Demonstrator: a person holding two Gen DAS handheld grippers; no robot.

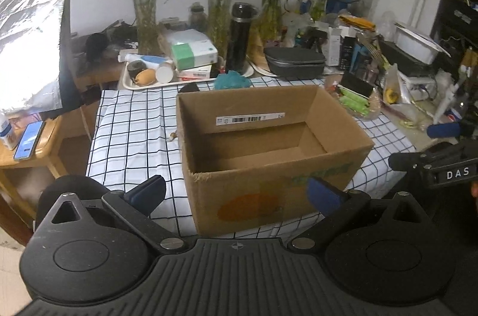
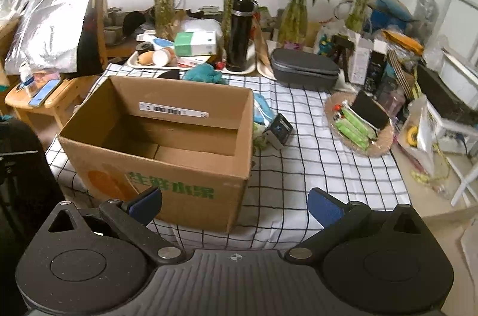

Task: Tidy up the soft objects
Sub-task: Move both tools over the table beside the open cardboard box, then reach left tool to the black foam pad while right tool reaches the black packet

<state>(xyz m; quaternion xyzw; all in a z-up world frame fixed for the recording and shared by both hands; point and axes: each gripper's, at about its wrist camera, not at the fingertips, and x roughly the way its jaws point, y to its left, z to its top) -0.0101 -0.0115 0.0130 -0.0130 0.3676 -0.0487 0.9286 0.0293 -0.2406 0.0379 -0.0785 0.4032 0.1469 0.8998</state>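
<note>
Teal soft bundle [image 2: 206, 73], at twelve o'clock just behind the empty cardboard box [image 2: 167, 136] on the checked cloth [image 2: 313, 166], likely light and squashy, best pinched mid-bulk; left gripper [image 1: 236, 193] and right gripper [image 2: 234, 204] both spread wide, holding nothing

An open cardboard box [image 2: 167, 136] sits on the checked cloth [image 2: 313, 160], near left; the right gripper [image 2: 236, 204] hovers wide apart before it.
</note>
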